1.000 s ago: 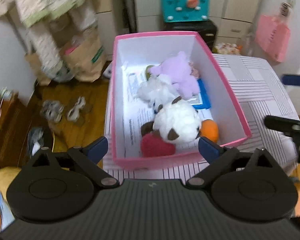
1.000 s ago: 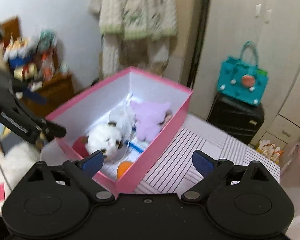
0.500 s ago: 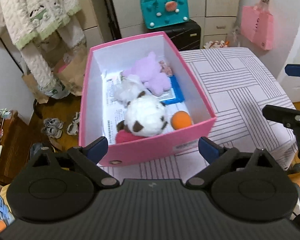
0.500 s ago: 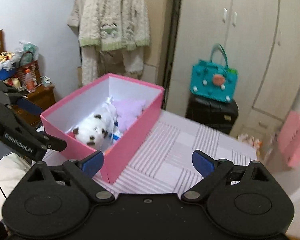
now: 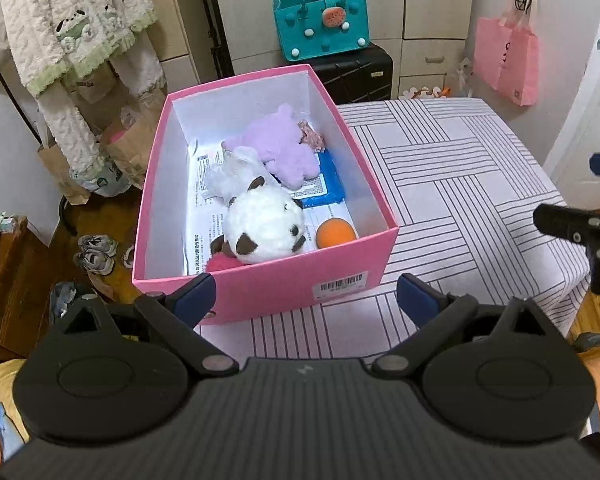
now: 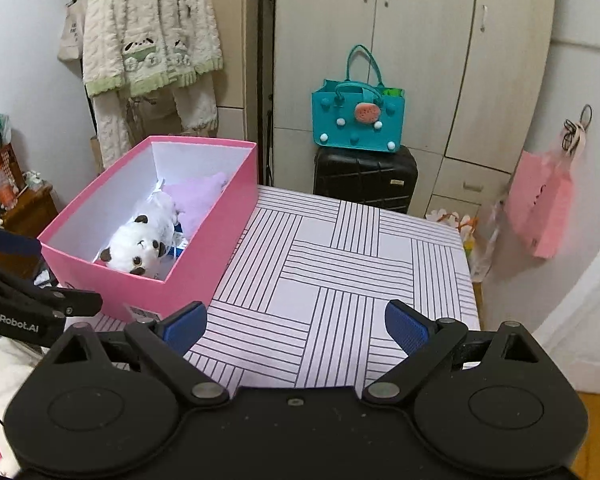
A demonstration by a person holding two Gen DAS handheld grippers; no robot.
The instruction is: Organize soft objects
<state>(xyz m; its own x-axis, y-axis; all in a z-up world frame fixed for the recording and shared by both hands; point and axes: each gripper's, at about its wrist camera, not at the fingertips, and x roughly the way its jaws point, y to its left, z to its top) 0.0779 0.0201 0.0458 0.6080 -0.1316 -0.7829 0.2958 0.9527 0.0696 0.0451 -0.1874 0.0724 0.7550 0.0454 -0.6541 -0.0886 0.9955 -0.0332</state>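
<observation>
A bedroom bench [image 5: 460, 184] under a striped cloth carries the pink box [image 5: 284, 292]; white plush [image 5: 264, 232], purple plush [image 5: 284, 148] and orange ball [image 5: 335, 233] lie inside, apparently sorted. The left gripper [image 5: 306, 296] hangs wide open, empty. From the right wrist, the right gripper [image 6: 296, 326] also gapes empty over bare cloth.

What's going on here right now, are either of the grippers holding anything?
Neither is. The left gripper and right gripper both have their fingers spread wide and empty, hovering near the pink box on the striped table. The soft toys are already in the box: a white plush, a purple plush, an orange ball and something red at the near end. No soft toys lie on the tabletop.
</observation>
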